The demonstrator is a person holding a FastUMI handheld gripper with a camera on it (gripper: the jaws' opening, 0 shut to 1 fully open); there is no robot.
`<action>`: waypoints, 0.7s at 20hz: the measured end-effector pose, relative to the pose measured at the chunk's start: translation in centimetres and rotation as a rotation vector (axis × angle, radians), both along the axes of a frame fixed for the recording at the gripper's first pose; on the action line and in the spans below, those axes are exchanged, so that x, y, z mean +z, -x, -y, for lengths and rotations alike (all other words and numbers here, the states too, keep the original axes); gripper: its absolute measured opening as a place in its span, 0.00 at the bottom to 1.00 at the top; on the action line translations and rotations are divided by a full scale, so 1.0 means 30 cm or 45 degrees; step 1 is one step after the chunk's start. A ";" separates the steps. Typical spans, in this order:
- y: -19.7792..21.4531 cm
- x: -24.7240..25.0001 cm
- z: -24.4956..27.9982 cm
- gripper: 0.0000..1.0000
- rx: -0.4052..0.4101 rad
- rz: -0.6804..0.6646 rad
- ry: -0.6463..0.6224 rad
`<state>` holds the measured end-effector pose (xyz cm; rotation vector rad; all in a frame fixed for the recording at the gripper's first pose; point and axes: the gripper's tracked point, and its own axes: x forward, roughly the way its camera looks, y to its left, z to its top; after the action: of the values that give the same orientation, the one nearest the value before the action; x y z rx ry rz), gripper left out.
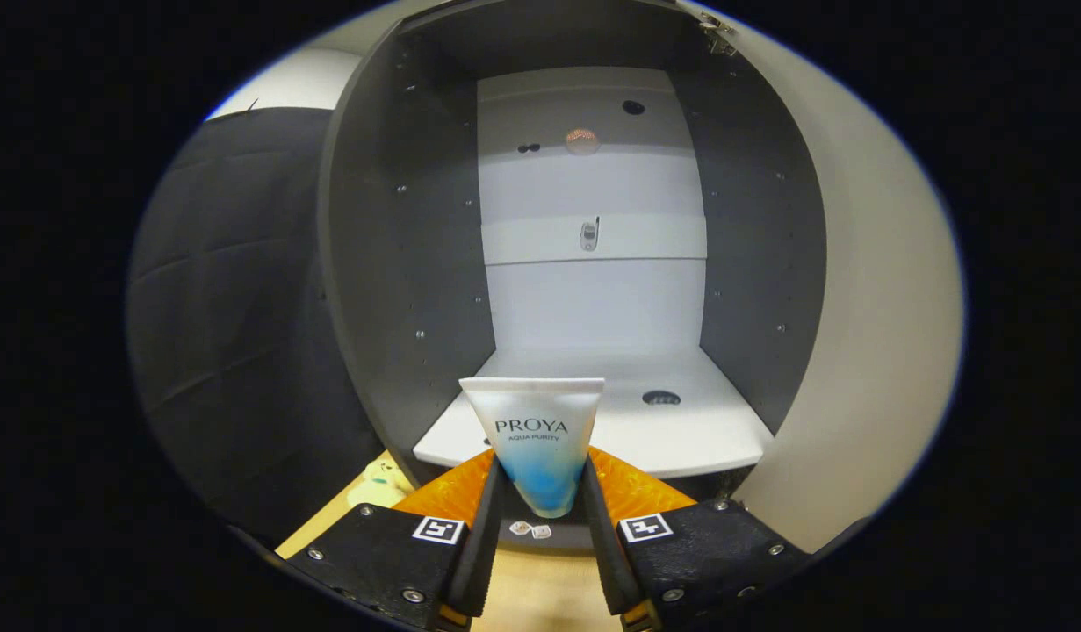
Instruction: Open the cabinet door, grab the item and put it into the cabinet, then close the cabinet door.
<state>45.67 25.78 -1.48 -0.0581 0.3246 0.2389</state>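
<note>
Gripper (540,496) clamps a white-and-blue tube (536,439), both fingers pressing its sides, flat crimped end up, cap end down between them. Tube held in front of the open cabinet (399,263); white shelf (681,430) just beyond, door (865,298) swung right.

The camera rides on the tongs (540,491), looking forward and level, straight into the open cabinet (399,263) from close by, just before its bottom shelf (681,434) and above the tabletop (540,597).
</note>
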 end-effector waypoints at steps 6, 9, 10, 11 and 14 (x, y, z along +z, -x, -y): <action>-0.183 0.025 -0.027 0.50 -0.002 -0.047 0.049; -0.259 -0.008 -0.040 0.50 -0.003 -0.086 0.083; -0.273 -0.025 -0.044 0.50 -0.004 -0.106 0.091; -0.287 -0.045 -0.041 0.50 -0.012 -0.128 0.103; -0.324 -0.082 -0.033 0.51 -0.040 -0.172 0.106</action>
<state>55.40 26.78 -3.94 -0.1195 0.4693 0.1986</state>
